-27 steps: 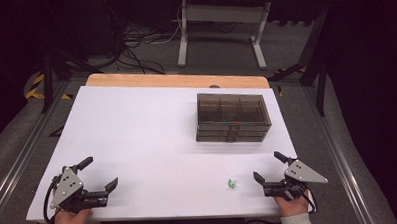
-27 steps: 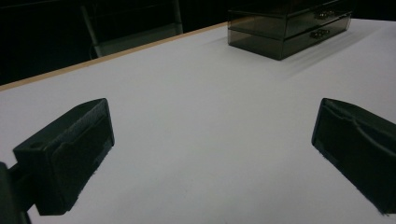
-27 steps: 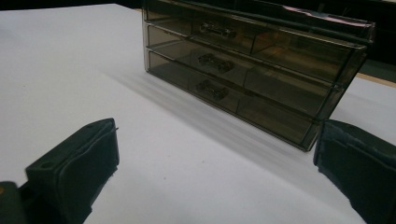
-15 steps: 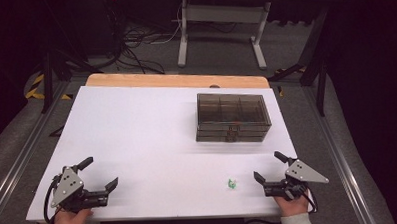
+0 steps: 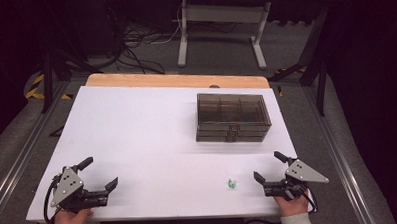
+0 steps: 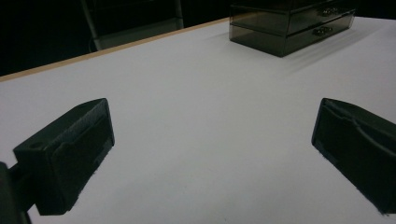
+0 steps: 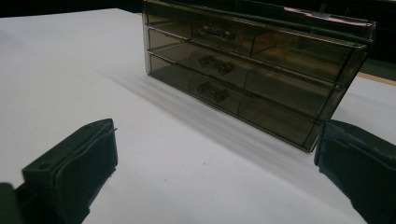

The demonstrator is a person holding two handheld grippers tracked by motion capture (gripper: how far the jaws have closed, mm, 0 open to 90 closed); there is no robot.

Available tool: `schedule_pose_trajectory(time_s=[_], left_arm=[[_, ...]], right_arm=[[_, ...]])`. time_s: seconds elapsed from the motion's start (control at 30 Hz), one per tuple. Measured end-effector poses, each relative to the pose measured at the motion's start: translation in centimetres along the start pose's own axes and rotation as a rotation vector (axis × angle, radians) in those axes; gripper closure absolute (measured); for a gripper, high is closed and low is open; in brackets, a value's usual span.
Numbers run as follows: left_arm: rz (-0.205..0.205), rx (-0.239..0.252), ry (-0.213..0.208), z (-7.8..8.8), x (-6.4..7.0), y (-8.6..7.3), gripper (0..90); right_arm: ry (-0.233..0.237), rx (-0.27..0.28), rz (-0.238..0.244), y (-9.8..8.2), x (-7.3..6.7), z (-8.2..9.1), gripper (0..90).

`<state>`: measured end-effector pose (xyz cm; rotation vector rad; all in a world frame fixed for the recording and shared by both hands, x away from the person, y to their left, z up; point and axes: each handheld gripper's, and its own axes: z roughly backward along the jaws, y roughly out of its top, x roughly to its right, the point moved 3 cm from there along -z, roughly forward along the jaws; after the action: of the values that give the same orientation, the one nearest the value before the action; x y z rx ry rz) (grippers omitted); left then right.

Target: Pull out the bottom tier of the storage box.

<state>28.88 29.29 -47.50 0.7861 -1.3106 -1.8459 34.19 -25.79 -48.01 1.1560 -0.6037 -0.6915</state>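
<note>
- My right gripper [image 5: 271, 170] rests at the near right corner of the desk [image 5: 147, 129], jaws spread wide with nothing between them; in the right gripper view it looks across bare white surface at the drawer box [image 7: 254, 70].
- My left gripper [image 5: 101, 173] sits at the near left corner, jaws likewise spread and holding nothing; the left gripper view has the drawer box [image 6: 292, 23] far off at the upper right.
- A small green piece [image 5: 231, 183] lies on the desk just beside the right gripper, towards the middle; too small for me to say what it is.
- The drawer box [image 5: 231, 117] stands well apart from both grippers, towards the far right of the desk; its three drawers look shut, handles facing me.
- I judge this the starting step, nothing grasped yet; both hands parked.
- Next, I reckon, the right gripper must swing inward and lower over the green piece, jaws straddling it before closing; a drawer will likely need pulling by its handle, perhaps with the left.
</note>
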Motion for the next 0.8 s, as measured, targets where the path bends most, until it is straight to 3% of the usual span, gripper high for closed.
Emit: schedule_pose_trajectory(time_s=[0.43,0.8], left_arm=[[-0.006,-0.004,-0.001,-0.1,0.1,0.0,0.2],[-0.012,-0.009,0.0,-0.2,0.2,0.0,0.2]], right_arm=[[0.007,-0.001,-0.011,0.4,-0.1,-0.3,0.0],[0.038,0.002,-0.002,2.0,-1.0,-1.3,0.0]])
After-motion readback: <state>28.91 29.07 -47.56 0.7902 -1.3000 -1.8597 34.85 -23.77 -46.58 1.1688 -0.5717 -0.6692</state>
